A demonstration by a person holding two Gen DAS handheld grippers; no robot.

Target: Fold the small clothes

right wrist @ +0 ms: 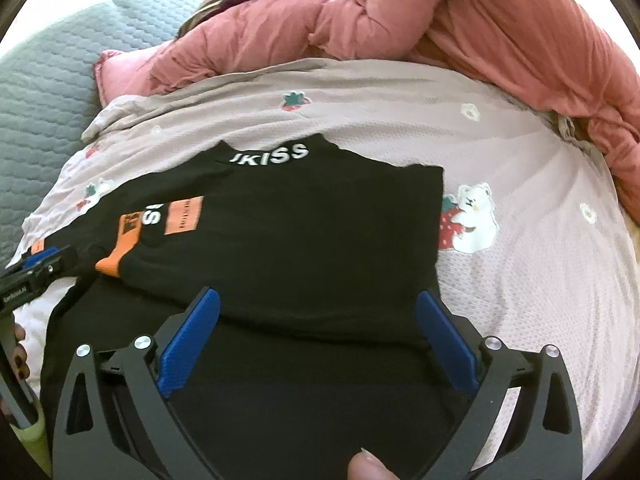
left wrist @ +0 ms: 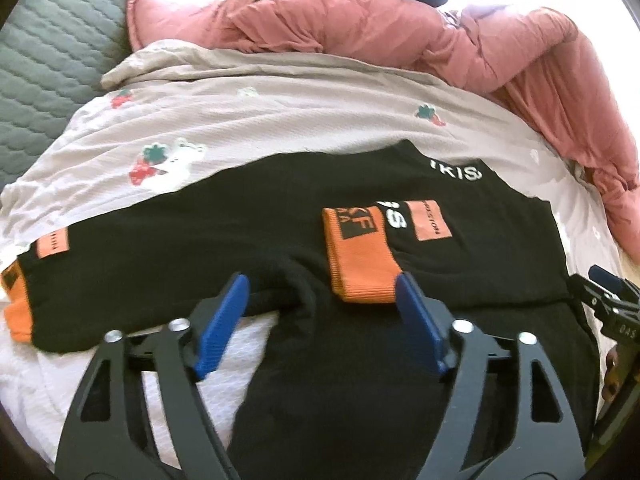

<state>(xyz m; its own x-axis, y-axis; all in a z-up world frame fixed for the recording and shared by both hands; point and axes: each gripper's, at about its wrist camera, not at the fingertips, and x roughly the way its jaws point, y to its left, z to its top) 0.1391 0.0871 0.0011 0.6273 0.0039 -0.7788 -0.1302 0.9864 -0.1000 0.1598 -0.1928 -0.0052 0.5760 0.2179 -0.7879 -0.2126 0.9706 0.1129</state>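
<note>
A bed serves as the work surface, spread with a pale pink sheet (right wrist: 520, 280) printed with strawberries and bears, a rumpled pink quilt (left wrist: 380, 24) heaped at the far side. The left gripper (left wrist: 322, 300) hovers with its blue fingers spread wide, straddling an orange cuff (left wrist: 360, 264) that lies folded in over the black sweatshirt (right wrist: 300, 240); nothing is pinched. The right gripper (right wrist: 318, 322) is likewise spread apart over the garment's near edge, holding nothing. The sweatshirt lies flat on the sheet, collar with white lettering pointing away from the grippers, hem nearest them, so its long axis runs near to far. One sleeve seems folded in, the other still stretching out leftward. The risk, I judge: grabbing only the top layer would drag the tucked sleeve loose and skew the fold.
</note>
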